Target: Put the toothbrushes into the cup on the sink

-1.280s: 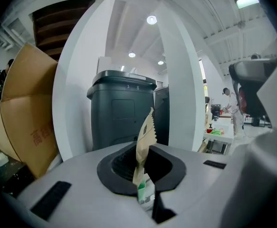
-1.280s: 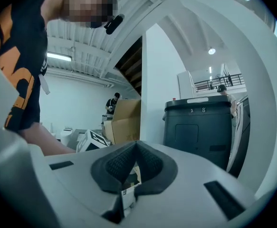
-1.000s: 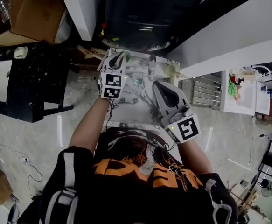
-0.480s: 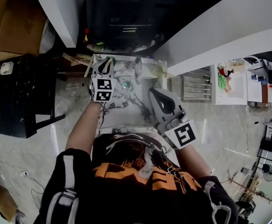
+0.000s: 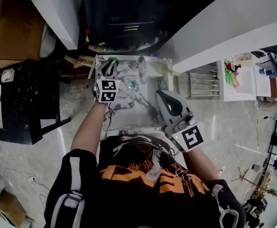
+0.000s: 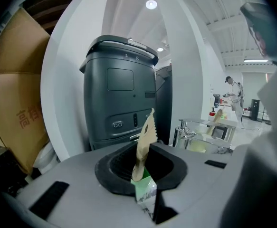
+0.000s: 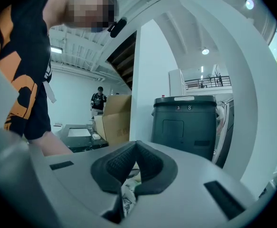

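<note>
My left gripper (image 5: 110,63) is over the far left corner of the marble sink top (image 5: 128,114). A packaged toothbrush (image 6: 145,141), in tan paper with a green base, stands upright between its pads. The jaws are opening, with the packet still caught in the narrow gap. Its green tip (image 5: 112,59) shows past the gripper in the head view. In the left gripper view, that gripper (image 6: 141,171) faces the chrome faucet (image 6: 185,136). My right gripper (image 5: 163,95) hangs over the sink's right side, shut with nothing in it (image 7: 136,163). I cannot pick out the cup with certainty.
A chrome faucet (image 5: 141,63) stands at the sink's far edge, and a green round drain (image 5: 131,84) sits in the basin. A dark grey bin (image 6: 121,89) is behind the sink. A black cabinet (image 5: 24,99) and a cardboard box (image 5: 10,27) are at left, a metal rack (image 5: 202,82) at right.
The head view has shifted a little. The left gripper stays at the sink's far left corner with the packet. The right gripper has drawn slightly back toward the person.
</note>
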A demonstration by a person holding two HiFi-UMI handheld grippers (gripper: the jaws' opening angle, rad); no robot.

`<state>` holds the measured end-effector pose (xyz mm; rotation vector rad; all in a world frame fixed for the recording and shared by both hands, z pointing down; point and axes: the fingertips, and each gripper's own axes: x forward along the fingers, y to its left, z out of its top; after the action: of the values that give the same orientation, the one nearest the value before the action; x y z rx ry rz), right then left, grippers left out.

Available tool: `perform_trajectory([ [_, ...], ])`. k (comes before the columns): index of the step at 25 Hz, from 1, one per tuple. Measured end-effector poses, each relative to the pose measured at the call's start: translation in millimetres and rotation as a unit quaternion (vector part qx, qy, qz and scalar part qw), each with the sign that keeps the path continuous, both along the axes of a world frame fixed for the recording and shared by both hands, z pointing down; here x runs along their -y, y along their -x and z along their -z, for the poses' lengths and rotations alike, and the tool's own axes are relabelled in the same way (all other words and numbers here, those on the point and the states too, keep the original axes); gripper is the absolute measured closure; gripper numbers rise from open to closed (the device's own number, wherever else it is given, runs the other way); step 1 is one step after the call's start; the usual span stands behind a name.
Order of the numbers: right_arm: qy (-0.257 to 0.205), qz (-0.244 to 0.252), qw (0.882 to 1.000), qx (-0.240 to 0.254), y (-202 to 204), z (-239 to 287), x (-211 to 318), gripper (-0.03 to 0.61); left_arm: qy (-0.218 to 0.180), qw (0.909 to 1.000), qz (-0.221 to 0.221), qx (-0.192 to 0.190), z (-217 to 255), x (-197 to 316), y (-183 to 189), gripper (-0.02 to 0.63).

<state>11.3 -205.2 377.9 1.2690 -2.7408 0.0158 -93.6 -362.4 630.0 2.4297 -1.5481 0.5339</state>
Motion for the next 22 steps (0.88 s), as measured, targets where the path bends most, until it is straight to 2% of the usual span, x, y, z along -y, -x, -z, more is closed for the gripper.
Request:
perform_trajectory([
  [4,0.0,-0.005,1.0,0.0,-4,0,-1,0.565,-0.006,0.9996,-0.026,-0.004,1,2,-8,0.466],
  [6,0.0,-0.008,1.0,0.0,-5,-1,-1,0.565,-0.012,0.9995,-0.029,-0.003,4,3,-8,0.442],
  [13,-0.003,-0.011,1.0,0.005,-9,-1,-6,0.565,-0.024,0.999,-0.037,-0.006,14,-4,-11,0.438],
  [22,-0.009,-0.002,1.0,0.025,-10,3,-11,0.565,-0.072,0.9957,-0.058,0.008,64,-22,-19,0.428],
])
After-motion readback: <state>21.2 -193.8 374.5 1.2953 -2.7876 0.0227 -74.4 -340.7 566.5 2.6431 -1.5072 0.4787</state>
